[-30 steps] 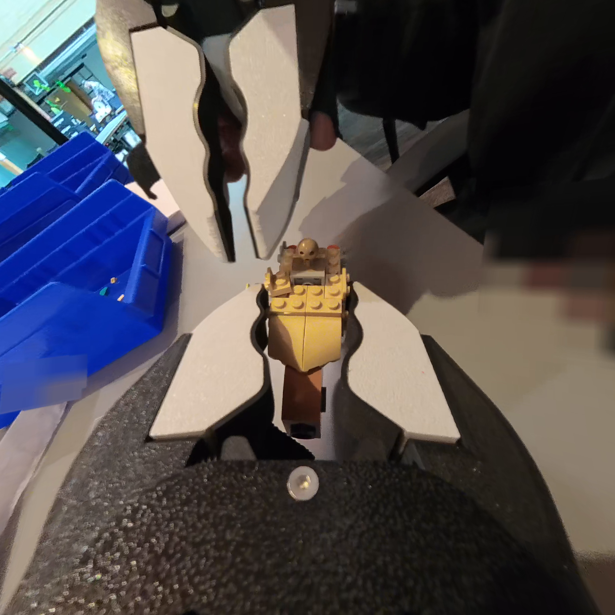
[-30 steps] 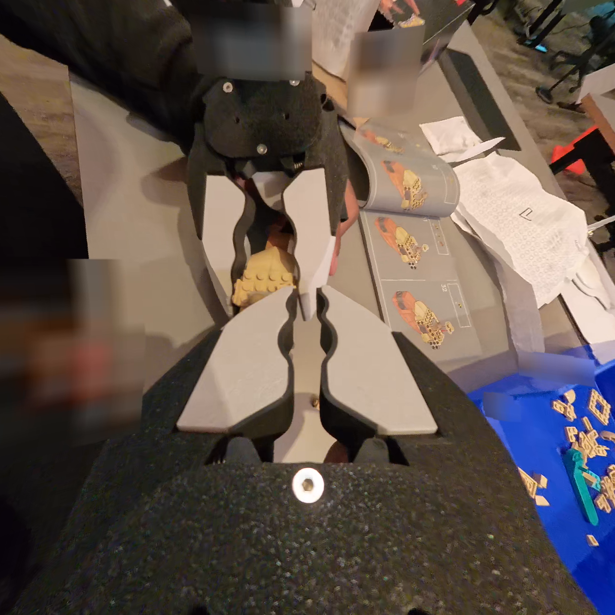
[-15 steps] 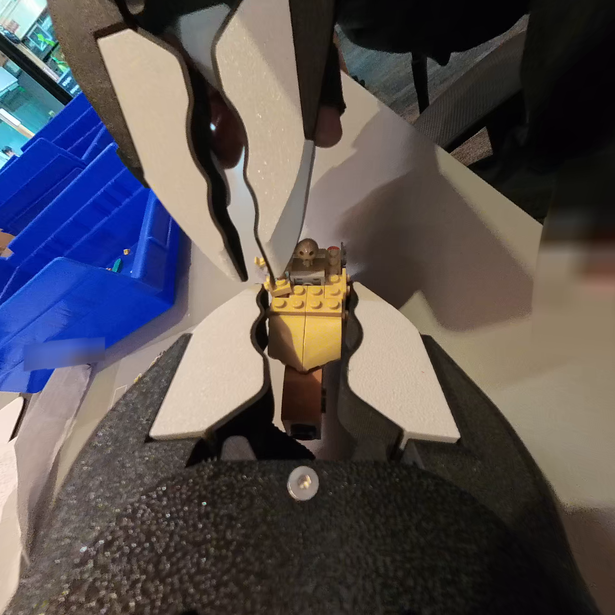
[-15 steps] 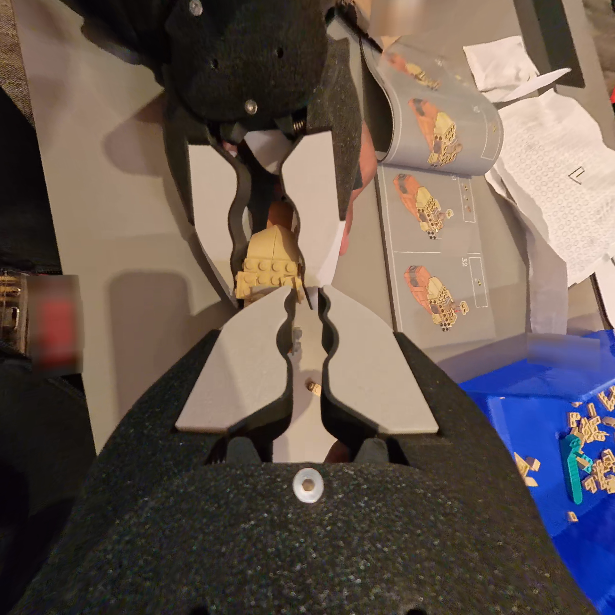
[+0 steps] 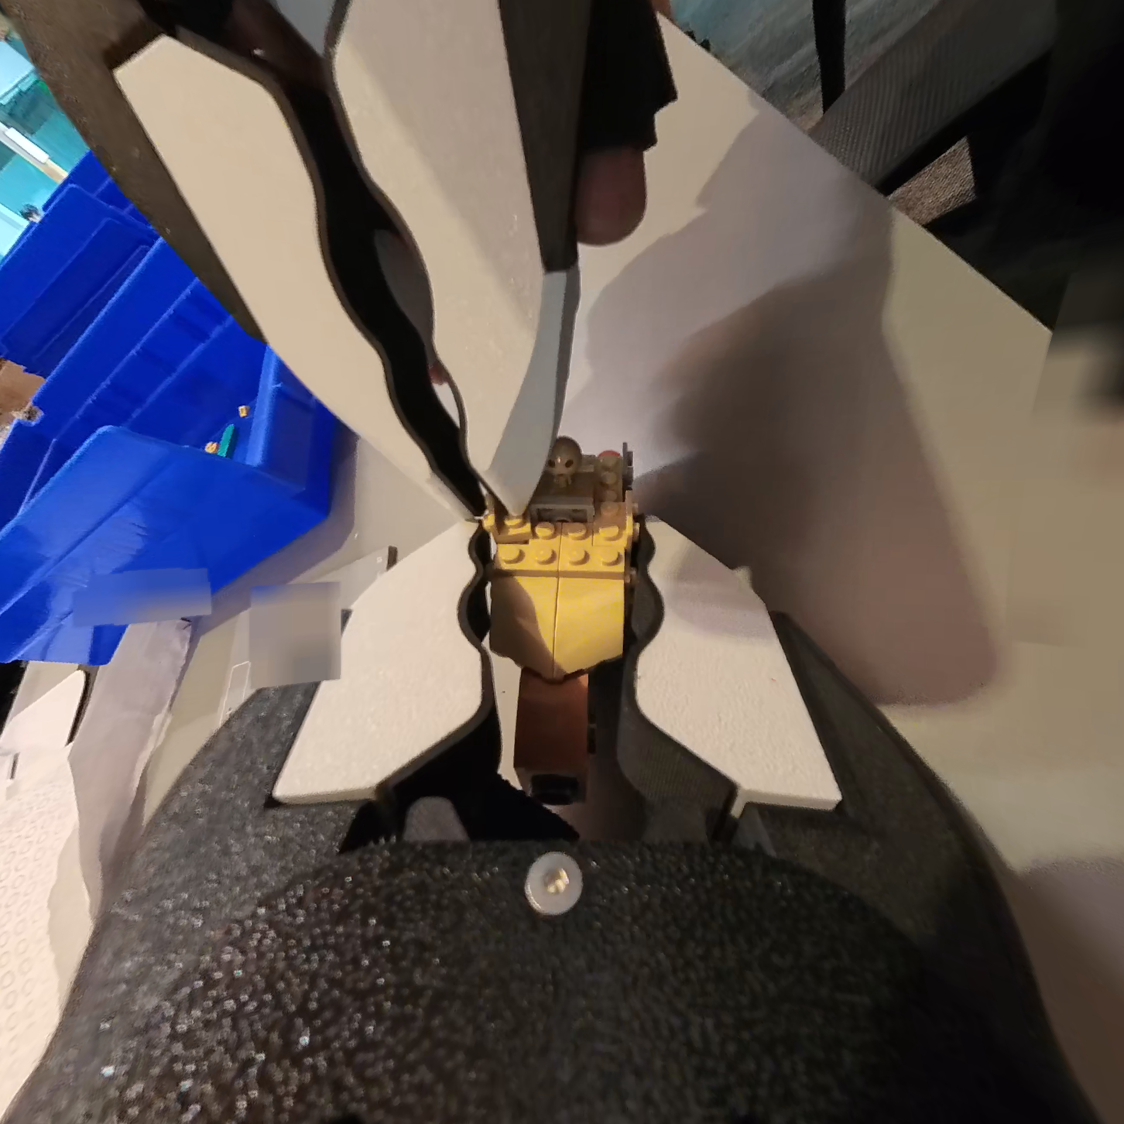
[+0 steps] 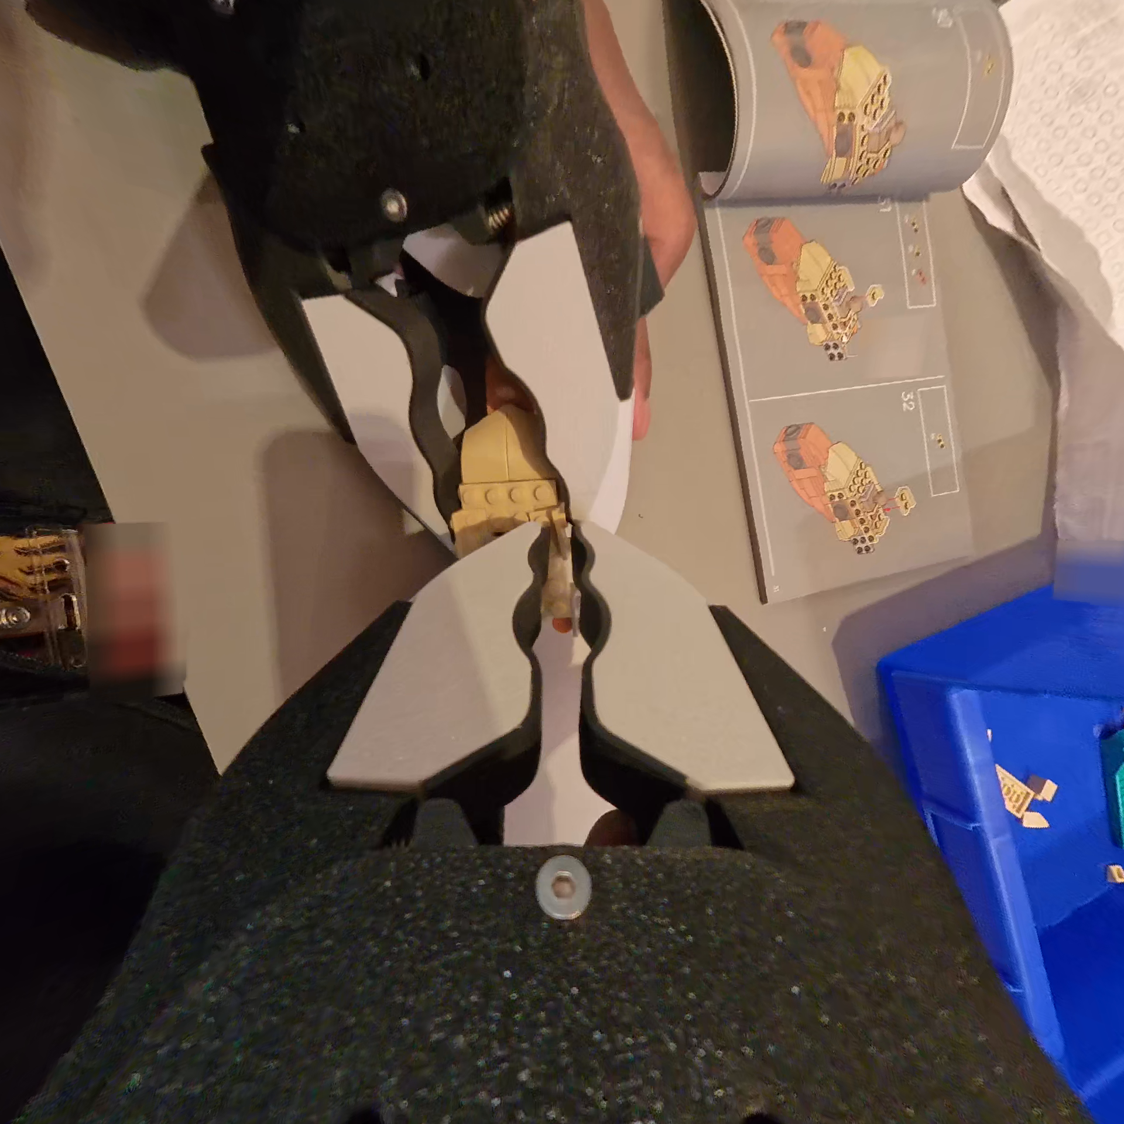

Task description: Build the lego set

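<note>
Two claws, nose to nose at frame centre in both views. My left claw (image 5: 559,535) is clamped on the model (image 5: 562,584): tan studded block between the pads, brown tail running back toward the camera, small grey-tan bits with a round head piece on the far end. In the left view the model sits dead centre, held off the table (image 5: 790,426).

My right claw (image 5: 486,511) comes in from the upper left of the left view, tips pinched almost together and touching the model's near-left top studs. Whether a small piece sits between those tips, I cannot tell. In the right view the claw (image 6: 556,535) shows a narrow gap, with the model's tan end parts (image 6: 556,578) lying in the slot between the fingers; contact with the pads is unclear. The left claw (image 6: 505,480) sits upper centre there, with the model (image 6: 505,468) in it.

A booklet (image 6: 851,395) lies open at the upper right of the right view, top page curled over. White paper (image 6: 1082,243) sits at the far right edge. A blue bin (image 6: 973,760) at lower right holds loose tan pieces (image 6: 1022,797). Blue bins (image 5: 121,486) fill the left of the left view.
</note>
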Demonstrator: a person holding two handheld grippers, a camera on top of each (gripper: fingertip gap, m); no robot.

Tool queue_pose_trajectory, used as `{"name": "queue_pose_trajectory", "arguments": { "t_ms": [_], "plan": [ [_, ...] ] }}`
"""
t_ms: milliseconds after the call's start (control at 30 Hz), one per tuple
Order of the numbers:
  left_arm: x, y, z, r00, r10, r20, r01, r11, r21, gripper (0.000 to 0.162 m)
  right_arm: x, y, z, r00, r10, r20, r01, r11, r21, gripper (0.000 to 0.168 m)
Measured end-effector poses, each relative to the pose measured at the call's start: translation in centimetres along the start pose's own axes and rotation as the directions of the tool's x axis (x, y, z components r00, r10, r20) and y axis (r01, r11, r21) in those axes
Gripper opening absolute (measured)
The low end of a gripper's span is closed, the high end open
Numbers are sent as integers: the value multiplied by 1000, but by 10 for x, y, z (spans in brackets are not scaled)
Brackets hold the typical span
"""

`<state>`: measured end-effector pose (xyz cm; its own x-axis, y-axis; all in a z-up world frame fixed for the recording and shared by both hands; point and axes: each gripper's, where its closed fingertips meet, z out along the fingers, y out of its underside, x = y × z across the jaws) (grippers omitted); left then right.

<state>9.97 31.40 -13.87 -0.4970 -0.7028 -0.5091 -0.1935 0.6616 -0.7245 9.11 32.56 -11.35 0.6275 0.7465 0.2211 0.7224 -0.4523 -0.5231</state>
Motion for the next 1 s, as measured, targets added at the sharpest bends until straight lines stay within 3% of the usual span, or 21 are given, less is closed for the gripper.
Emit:
{"name": "queue_pose_trajectory", "arguments": {
  "t_ms": [1000],
  "plan": [
    [-10, 9, -1, 992, -120, 43, 122, 991, -59, 45, 12, -3, 8, 993, 102, 65, -102, 995, 2, 5]
  ]
}}
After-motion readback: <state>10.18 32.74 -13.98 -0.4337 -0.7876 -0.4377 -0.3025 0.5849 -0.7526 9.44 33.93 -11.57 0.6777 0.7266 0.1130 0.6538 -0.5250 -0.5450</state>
